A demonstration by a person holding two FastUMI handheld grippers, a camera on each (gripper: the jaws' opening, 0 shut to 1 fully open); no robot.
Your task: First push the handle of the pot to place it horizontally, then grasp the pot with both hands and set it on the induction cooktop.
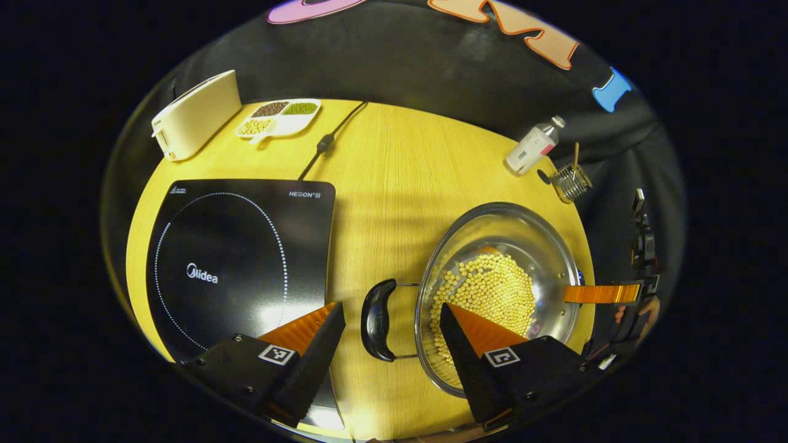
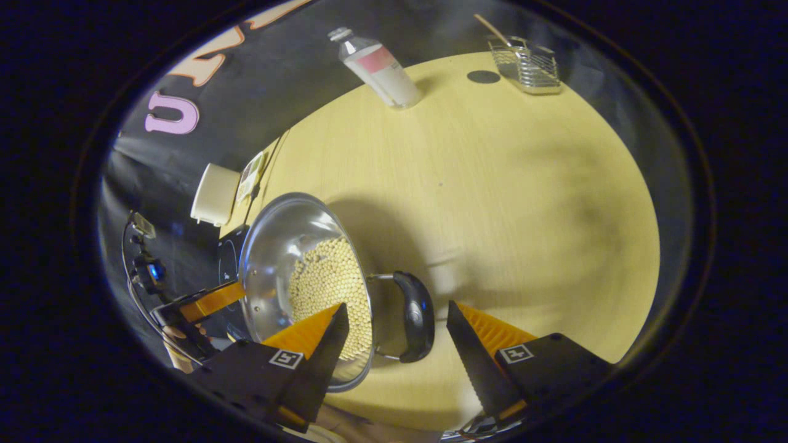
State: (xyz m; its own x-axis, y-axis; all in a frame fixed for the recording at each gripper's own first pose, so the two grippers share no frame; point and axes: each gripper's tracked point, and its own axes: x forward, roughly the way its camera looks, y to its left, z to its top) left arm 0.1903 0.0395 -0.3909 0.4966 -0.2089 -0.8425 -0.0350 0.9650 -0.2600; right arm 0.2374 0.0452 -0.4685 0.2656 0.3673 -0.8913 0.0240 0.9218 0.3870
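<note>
1. My left hand-held gripper has its fingers spread wide, one on each side of the pot's near handle, touching nothing.
2. My right hand-held gripper is likewise wide apart around the pot's other handle, not gripping it.
3. The pot sits on the desk, just right of the cooktop, not on it.
4. It holds a heap of pale round beans.
5. Beyond the cooktop lies a divided tray with dark, green and pale grains in separate compartments, beside a cream toaster.
6. Beyond the pot stand a bottle and a wire basket holding a stick.
</note>
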